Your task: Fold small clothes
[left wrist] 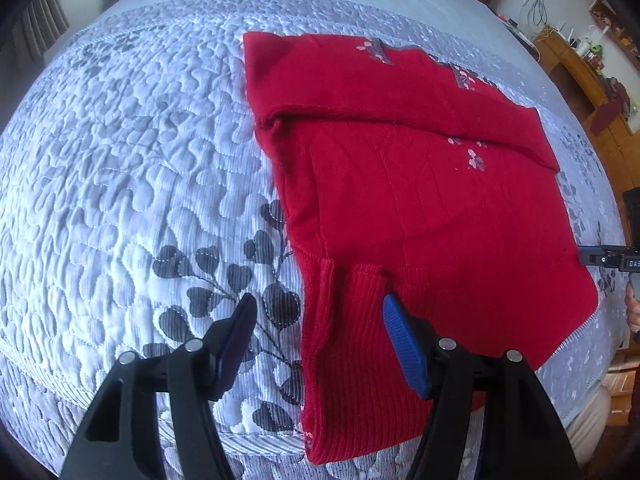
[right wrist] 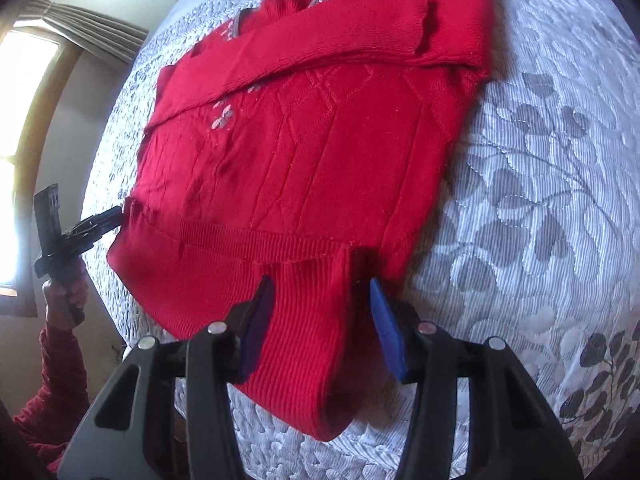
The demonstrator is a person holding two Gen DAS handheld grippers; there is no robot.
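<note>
While your left gripper (left wrist: 316,316) hovers with its blue-padded jaws spread wide, one jaw sits over the bedspread (left wrist: 132,168) and the other over the ribbed hem of the red sweater (left wrist: 420,200), with the sweater's near left corner lying between them; nothing is pinched. Your right gripper (right wrist: 322,300) is spread wide as well, straddling the ribbed hem at the sweater's other near corner, its jaws on either side of the knit without closing on it.

From the right wrist view you can see your left hand (right wrist: 66,292) in a red cuff, holding the other gripper's handle at the sweater's far side edge.

Out from the grippers, the sweater lies flat on the bed, its hem close to the near edge of the bed. A sleeve (right wrist: 320,40) is folded across the chest, running side to side, and small pale flower motifs (left wrist: 476,160) show on the front just below it. Grey and pink trim shows at the neckline, toward the far side of the bed.

The quilted bedspread is pale grey-blue with dark leaf prints. Beyond the bed, a wooden shelf unit (left wrist: 584,80) stands against the wall, and a curtained window (right wrist: 36,92) is bright with daylight.
</note>
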